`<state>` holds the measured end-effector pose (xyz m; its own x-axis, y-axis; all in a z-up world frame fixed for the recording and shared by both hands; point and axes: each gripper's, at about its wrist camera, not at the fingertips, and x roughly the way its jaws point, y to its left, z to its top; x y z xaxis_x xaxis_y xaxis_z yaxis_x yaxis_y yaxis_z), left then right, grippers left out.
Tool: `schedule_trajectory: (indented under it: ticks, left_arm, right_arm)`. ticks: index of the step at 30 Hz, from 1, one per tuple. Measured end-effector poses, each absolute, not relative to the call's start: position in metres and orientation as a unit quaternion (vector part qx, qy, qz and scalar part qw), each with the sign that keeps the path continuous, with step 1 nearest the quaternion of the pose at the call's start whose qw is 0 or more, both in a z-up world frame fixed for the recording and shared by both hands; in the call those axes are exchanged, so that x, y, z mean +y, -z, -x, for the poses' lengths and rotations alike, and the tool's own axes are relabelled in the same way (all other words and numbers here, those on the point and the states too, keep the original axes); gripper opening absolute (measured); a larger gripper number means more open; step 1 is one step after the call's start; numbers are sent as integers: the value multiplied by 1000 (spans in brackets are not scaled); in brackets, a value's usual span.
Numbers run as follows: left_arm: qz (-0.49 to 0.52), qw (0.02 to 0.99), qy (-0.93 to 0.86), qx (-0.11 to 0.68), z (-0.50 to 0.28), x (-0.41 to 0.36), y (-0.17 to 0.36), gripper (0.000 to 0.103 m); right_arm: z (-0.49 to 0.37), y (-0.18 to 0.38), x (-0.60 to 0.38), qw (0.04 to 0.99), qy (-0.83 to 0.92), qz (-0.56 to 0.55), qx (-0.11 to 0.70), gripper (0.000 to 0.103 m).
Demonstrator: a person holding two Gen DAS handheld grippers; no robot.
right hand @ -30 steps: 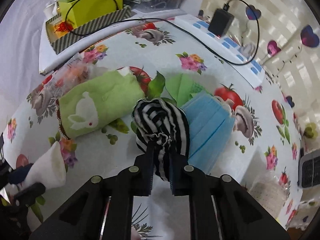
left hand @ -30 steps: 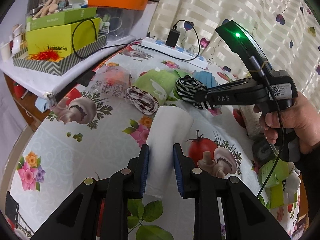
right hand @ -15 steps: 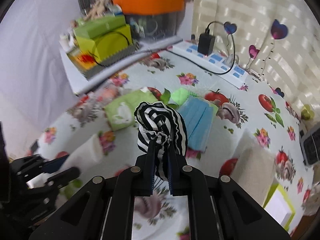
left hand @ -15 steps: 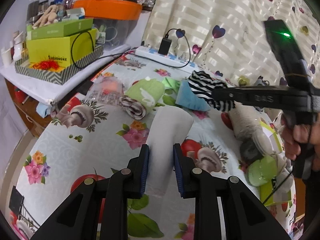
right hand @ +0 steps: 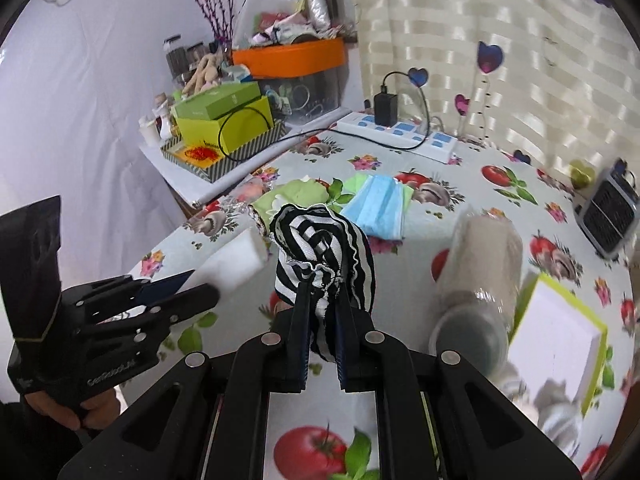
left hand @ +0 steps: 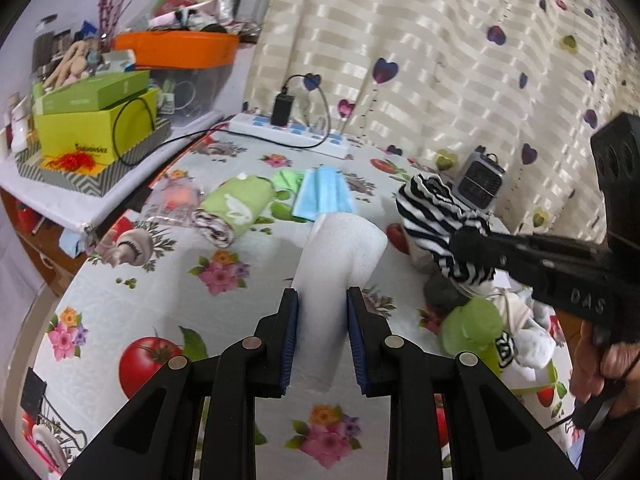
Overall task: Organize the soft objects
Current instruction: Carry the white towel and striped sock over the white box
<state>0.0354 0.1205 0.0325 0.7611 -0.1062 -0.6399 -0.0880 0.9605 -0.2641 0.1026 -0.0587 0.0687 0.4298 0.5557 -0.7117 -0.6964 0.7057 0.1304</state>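
Change: both loads had come up off the table since a second earlier; the striped cloth, then low beside the blue mask, now rode at right of centre in the left view.
Left claw: I kept it clamped on the white foam block, lower centre of frame.
Right claw: pinched shut on the striped cloth, mid-frame.
Still lying: green rabbit towel and blue mask, upper centre.
Heading: I judged the lime-edged box, lower right, the likely drop point.
Meaning: pick phase done, carry under way, placing not yet begun.
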Motion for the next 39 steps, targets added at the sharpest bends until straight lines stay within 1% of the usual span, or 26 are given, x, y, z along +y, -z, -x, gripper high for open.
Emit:
schedule_trajectory:
  ticks: [12, 39]
  left_arm:
    - [123, 929, 36, 347, -31, 92, -39, 23]
    - [86, 932, 83, 342, -42, 38, -58, 23]
  right_arm:
    - [-74, -66, -116, 864, -341, 28, 370, 11]
    - [-63, -71, -176, 882, -308, -20, 357, 11]
